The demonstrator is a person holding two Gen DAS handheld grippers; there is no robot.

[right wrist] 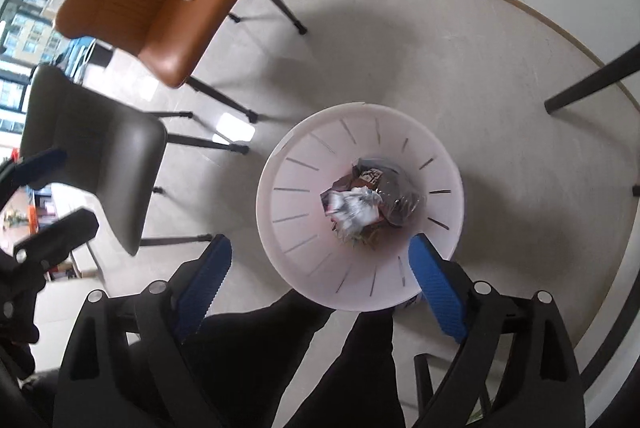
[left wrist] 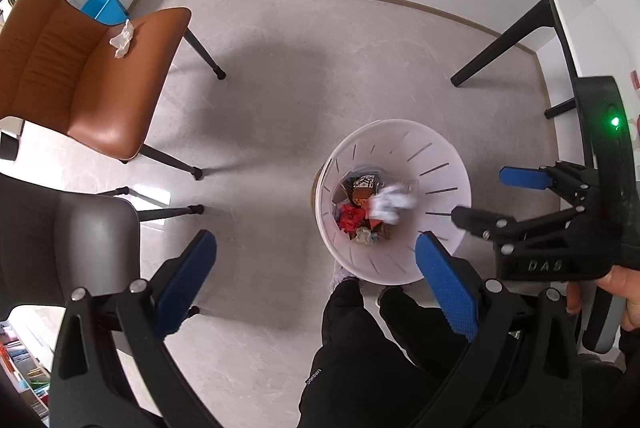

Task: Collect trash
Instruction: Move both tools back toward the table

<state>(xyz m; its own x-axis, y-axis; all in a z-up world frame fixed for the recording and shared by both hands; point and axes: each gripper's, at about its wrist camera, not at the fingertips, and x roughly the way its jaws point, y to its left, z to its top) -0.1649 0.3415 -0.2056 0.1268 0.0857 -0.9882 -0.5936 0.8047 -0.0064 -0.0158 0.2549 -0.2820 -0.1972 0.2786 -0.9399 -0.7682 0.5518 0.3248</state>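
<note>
Crumpled white paper (left wrist: 390,207) atop binned trash

Below me the pale grey floor (left wrist: 280,75) carries a white slotted bin (left wrist: 440,155), standing upright just ahead of my feet. To my left an orange chair (left wrist: 100,87) and a grey chair (left wrist: 92,240) stand on the floor on dark legs, side by side. A crumpled white tissue (left wrist: 122,37) lies on the orange seat. A black table leg (left wrist: 500,43) meets the floor beyond the bin.
</note>
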